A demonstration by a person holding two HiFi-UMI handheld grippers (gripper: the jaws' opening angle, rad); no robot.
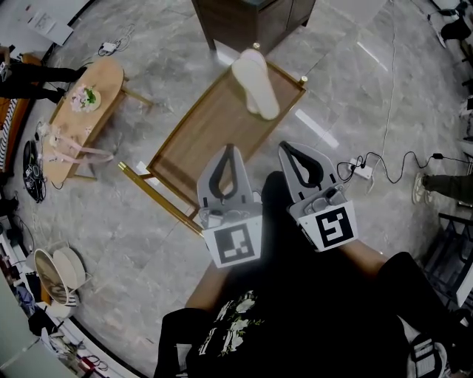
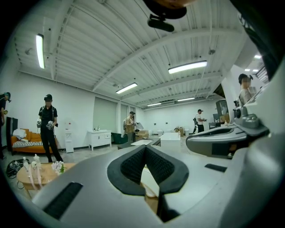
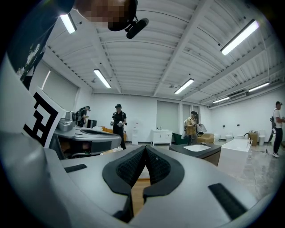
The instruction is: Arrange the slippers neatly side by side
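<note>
Your left tongs (image 1: 230,152) and right tongs (image 1: 291,153) are both closed on nothing, level above the wooden surface (image 1: 214,125). The white slipper (image 1: 256,81) lies at its far end. It looks light and bendy, so pinch its sole edge mid-length.

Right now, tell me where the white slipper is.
Head view, upper centre: the white slipper lies at the far end of the wooden tray, near the dark cabinet.

Bright ceiling strips (image 3: 101,78) — fisheye-bent edges, glare on floor (image 1: 325,131)
</note>
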